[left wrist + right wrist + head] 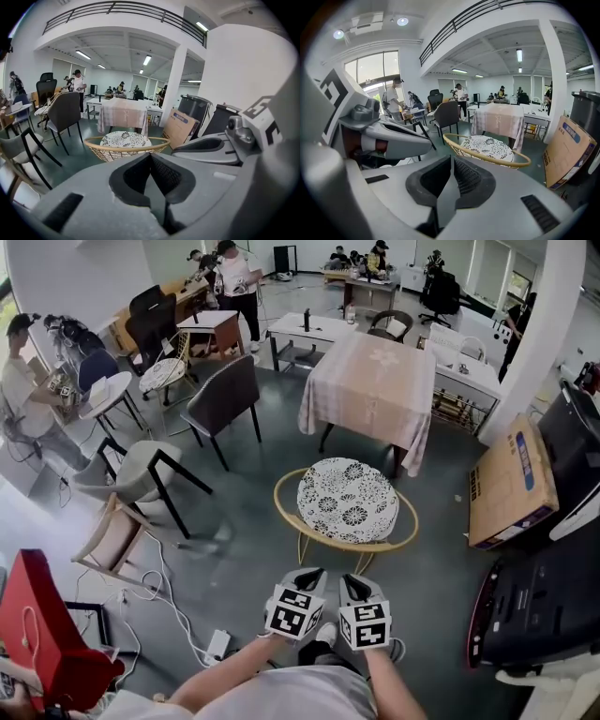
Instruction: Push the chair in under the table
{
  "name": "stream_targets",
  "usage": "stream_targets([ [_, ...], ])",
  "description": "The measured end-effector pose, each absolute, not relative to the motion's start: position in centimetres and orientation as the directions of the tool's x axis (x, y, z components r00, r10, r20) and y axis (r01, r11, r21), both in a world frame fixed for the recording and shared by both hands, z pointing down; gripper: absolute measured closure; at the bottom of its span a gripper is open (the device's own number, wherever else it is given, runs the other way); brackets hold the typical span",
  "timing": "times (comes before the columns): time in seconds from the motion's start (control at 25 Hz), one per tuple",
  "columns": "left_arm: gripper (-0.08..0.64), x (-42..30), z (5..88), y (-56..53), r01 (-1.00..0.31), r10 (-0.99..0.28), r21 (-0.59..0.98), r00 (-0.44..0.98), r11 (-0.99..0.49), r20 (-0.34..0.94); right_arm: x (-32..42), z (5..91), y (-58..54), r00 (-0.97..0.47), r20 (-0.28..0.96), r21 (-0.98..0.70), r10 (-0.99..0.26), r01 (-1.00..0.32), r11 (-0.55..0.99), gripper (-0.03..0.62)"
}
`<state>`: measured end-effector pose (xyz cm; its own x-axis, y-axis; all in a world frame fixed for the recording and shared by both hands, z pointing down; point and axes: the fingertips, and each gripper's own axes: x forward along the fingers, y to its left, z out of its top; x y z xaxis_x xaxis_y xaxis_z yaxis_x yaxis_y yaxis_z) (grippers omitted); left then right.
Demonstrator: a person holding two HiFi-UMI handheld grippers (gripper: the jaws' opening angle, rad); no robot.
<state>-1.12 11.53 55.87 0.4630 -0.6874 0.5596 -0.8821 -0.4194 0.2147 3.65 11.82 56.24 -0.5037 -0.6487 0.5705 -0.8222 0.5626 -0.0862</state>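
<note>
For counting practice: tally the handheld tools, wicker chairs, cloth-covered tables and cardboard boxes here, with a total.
Grey handheld left tool, right tool: 2
Round wicker chair, floral cushion: 1
Pink cloth-covered table: 1
Brown cardboard box: 1
Total: 5

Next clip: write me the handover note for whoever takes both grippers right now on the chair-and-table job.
Left gripper: fingers shut with nothing between them, held just short of the near rim of the chair, not touching it.
Right gripper: the same, close beside the left one.
The chair is the round wicker one with a patterned cushion. It stands on the floor in front of the table, apart from the hanging cloth and not under it.
Done: both grippers are lined up behind the chair.
Left: set them against the rim and push the chair forward under the table.
</note>
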Motion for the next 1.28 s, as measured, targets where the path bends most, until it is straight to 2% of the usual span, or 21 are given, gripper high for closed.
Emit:
stream_targets([
  [0.36, 0.554, -0.2, 57.4, 7.6, -0.867, -0.661, 0.108, 0.446, -0.486, 0.603, 5.3, 58.0, 7.7, -0.512, 0.618, -0.036, -0.597, -0.777, 0.628, 0.588],
  [0.72, 0.552, -1.6, 59.4, 5.4, -0.814, -0.617, -0.011, 0.430, -0.580, 0.659, 5.6, 59.6, 5.5, -0.484, 0.680, 0.117, -0.551, -0.670, 0.733, 0.586],
  [0.84, 0.521, -2.7, 60.4, 4.6, -0.772, -0.585, -0.060, 0.427, -0.633, 0.689, 5.4, 60.4, 5.2, -0.471, 0.697, 0.150, -0.540, -0.641, 0.753, 0.584],
  [0.92, 0.498, -3.2, 61.1, 3.9, -0.725, -0.561, -0.100, 0.430, -0.682, 0.707, 5.1, 60.9, 4.9, -0.462, 0.709, 0.174, -0.533, -0.617, 0.767, 0.574],
  [1.0, 0.482, -3.5, 61.8, 3.4, -0.655, -0.533, -0.152, 0.435, -0.740, 0.726, 4.8, 61.2, 4.8, -0.456, 0.720, 0.195, -0.523, -0.590, 0.783, 0.533],
  [1.28, 0.410, -4.1, 64.4, 2.2, -0.321, -0.412, -0.293, 0.416, -0.900, 0.810, 4.0, 62.6, 3.8, -0.385, 0.774, 0.318, -0.503, -0.451, 0.834, 0.495],
])
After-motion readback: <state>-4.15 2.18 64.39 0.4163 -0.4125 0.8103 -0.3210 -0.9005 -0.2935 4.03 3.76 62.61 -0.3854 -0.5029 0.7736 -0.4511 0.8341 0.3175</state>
